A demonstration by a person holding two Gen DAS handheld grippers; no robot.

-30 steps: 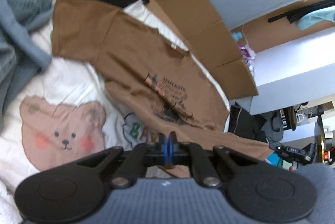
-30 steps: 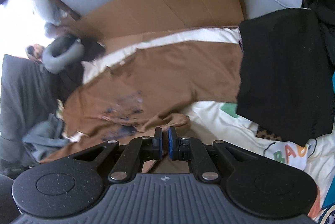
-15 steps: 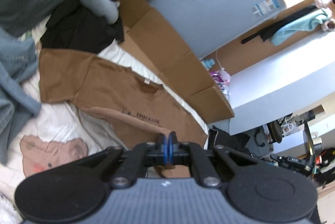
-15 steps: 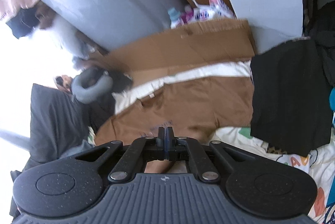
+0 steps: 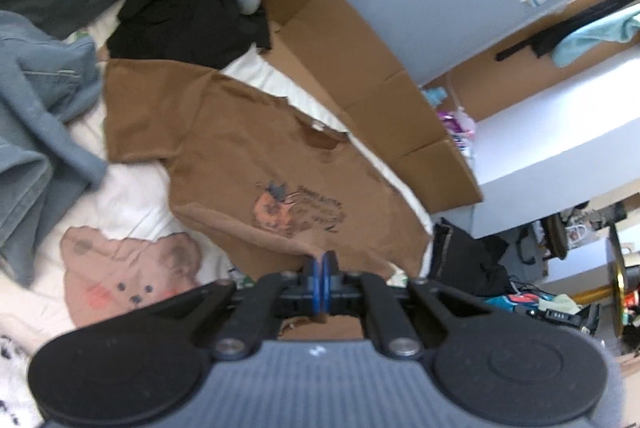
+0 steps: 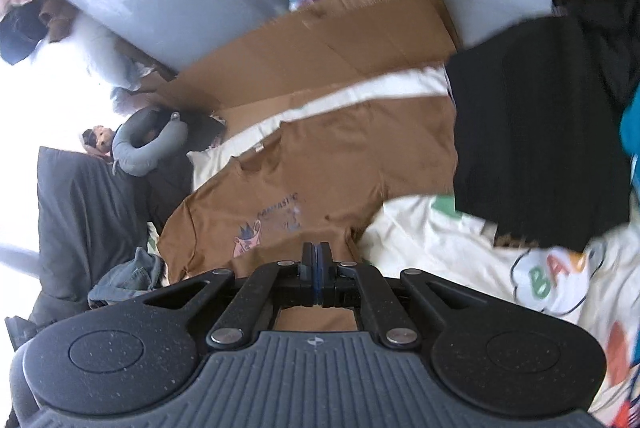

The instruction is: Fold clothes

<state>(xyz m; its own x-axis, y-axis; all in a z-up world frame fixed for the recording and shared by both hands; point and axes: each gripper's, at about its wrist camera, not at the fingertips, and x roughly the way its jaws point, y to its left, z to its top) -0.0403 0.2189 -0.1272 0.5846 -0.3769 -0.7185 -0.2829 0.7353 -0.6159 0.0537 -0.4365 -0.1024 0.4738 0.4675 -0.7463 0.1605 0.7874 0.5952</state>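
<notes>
Brown T-shirt (image 5: 240, 148) is lying spread across the middle of both views on a white bedsheet (image 5: 132, 196) printed with a bear, its near hem folding upward toward the cameras. At the bottom centre of the left view, the left gripper (image 5: 320, 264) is pinching that hem with its blue fingers pressed together on the cloth. In the right view the right gripper (image 6: 316, 256) is likewise clamping the hem, fingers closed narrow. Crowding the shirt: black clothing (image 5: 188, 24) touching its sleeve at upper left, blue denim (image 5: 36, 100) at the left edge, flattened cardboard (image 5: 360, 76) along its far side, and a grey neck pillow (image 6: 148, 148) at the left of the right view. A black garment (image 6: 532, 148) is overlapping the shirt's edge at right. Compared with half a second ago, the printed chest graphic (image 6: 264, 228) is showing more fully.
</notes>
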